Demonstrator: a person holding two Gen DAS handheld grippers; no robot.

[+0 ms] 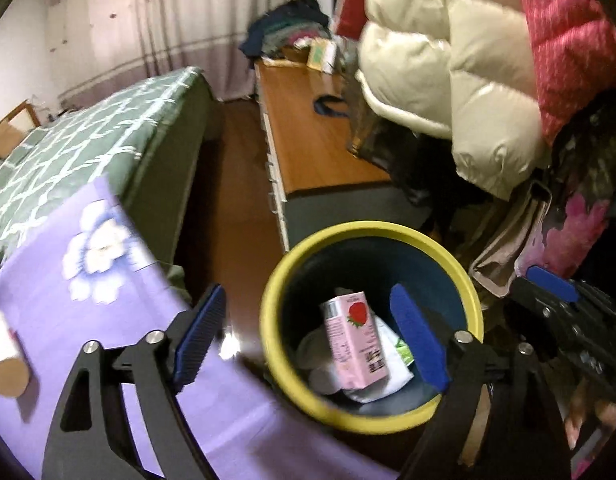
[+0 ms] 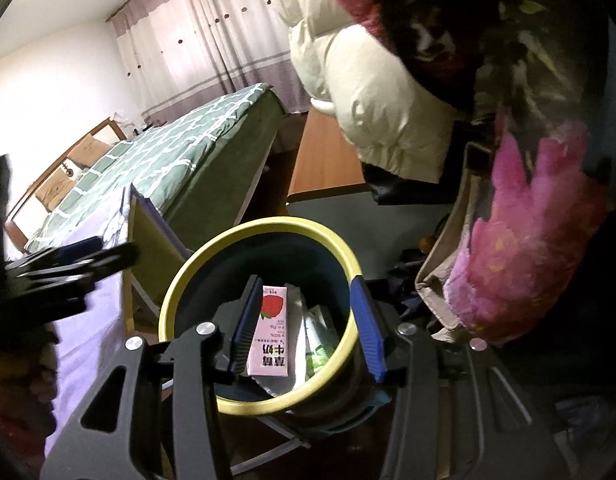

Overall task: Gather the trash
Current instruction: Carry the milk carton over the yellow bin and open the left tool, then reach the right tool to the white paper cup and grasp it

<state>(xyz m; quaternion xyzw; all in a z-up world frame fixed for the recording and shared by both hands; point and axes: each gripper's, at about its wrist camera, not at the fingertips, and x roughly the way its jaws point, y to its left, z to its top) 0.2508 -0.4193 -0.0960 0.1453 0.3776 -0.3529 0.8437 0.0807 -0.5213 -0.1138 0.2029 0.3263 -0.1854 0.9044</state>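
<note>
Both tools are nearest to the cameras, and both have their blue pads spread wide with nothing between them: the left tool (image 1: pixel 312 344) hangs over the near-left rim of the bin (image 1: pixel 275 280), and the right tool (image 2: pixel 308 332) looks straight down into its mouth, one pad inside the rim line and the other just outside it. The trash is already in the bin: a pink carton (image 1: pixel 354 340) with a strawberry picture lies on top of white wrappers (image 1: pixel 392 356) and some pale crumpled pieces. My judgement is that the drop is finished, or nearly so, and that the next piece must be found. A paper cup (image 1: pixel 5 372) stands on the bench (image 1: pixel 119 344), which has a lilac flowered cloth, to the left of the left tool; it looks like a candidate, but whether it is trash I cannot tell. To do this well, I would lift each tool clear of the yellow rim before swinging it, so that the light bin is not tipped, and keep the pads wide until they are on both sides of the cup. Beyond the bench is a bed (image 1: pixel 87 140) with a green checked cover, a low wooden cabinet (image 1: pixel 308 140) with folded clothes, pale curtains (image 1: pixel 167 20), and a cream puffer jacket (image 1: pixel 448 60) hanging just above the bin.
</note>
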